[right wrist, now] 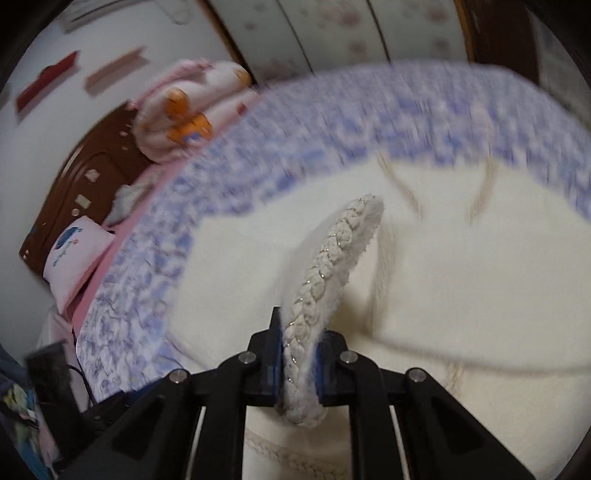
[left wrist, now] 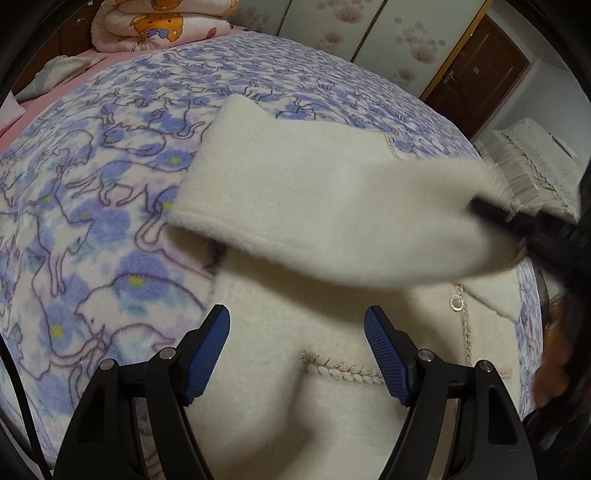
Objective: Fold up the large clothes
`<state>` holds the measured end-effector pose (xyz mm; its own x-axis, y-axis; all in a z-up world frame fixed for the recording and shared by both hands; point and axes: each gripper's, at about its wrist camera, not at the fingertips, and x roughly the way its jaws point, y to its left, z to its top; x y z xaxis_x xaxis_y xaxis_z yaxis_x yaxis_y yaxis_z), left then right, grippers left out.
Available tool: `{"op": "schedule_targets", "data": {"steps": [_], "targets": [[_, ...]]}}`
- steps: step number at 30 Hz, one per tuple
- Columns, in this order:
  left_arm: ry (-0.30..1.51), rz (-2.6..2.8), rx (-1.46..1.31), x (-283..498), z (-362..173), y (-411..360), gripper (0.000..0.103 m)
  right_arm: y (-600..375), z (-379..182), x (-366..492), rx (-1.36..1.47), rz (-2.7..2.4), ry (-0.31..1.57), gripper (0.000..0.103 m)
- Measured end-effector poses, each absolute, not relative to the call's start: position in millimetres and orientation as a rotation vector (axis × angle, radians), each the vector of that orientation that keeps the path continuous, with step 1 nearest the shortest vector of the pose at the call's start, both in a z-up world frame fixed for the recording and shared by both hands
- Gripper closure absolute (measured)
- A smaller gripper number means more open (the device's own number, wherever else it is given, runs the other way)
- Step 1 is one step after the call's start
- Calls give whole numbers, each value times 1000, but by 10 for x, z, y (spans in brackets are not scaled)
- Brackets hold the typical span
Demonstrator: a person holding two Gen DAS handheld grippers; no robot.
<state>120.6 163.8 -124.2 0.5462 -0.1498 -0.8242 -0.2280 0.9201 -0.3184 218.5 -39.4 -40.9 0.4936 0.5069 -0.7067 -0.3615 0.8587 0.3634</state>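
The right gripper (right wrist: 299,354) is clamped on the braided cuff (right wrist: 332,266) of the cream fleece coat (left wrist: 314,406), lifting that sleeve (left wrist: 325,206) over the body; carry it flat across (no twist) and release once it lies square. The left gripper (left wrist: 297,350) hovers, jaws apart and empty, above the coat, which lies on a blue cat-print blanket (left wrist: 92,206) covering a bed, with a rolled quilt (left wrist: 159,26) near the headboard (right wrist: 92,173)

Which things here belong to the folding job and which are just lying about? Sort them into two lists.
Part of the job:
cream fleece jacket
its braided edge, clamped in the right gripper
left gripper, open above the jacket

Just lying about:
cat-print blanket
folded quilt
small white pillow
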Motion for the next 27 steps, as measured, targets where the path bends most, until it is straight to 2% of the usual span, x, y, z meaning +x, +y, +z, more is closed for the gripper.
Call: {"op": "schedule_targets", "data": {"steps": [4,8,10,13,15,17,21,27], "targets": [[991,36,-411,1220,-1221,1609,29,-484,118,2291,96,511,769,90],[983,33,-387,1225,-1203,1590,29,-862,255,2509,111,415,733,90],[982,34,-377,1245,-1204,1603,29,-1130,131,2603,136,328,755,89],[994,38,-370,1292,-1220,1615,29,-1540,-366,2719,203,191,903,85],[1008,39,-376,1371,-1235,1653,29,-1751,-850,2777,223,138,1093,69],[1018,46,-377,1493,-1230,1693,29,-1907,-1155,2722,228,108,1178,69],[1009,65,-415,1808,-1212,1810,29,-2196,-1349,2588,340,123,1193,67],[1087,72,-414,2575,-1415,1988,28,-2399,-1292,2768,423,141,1146,62]]}}
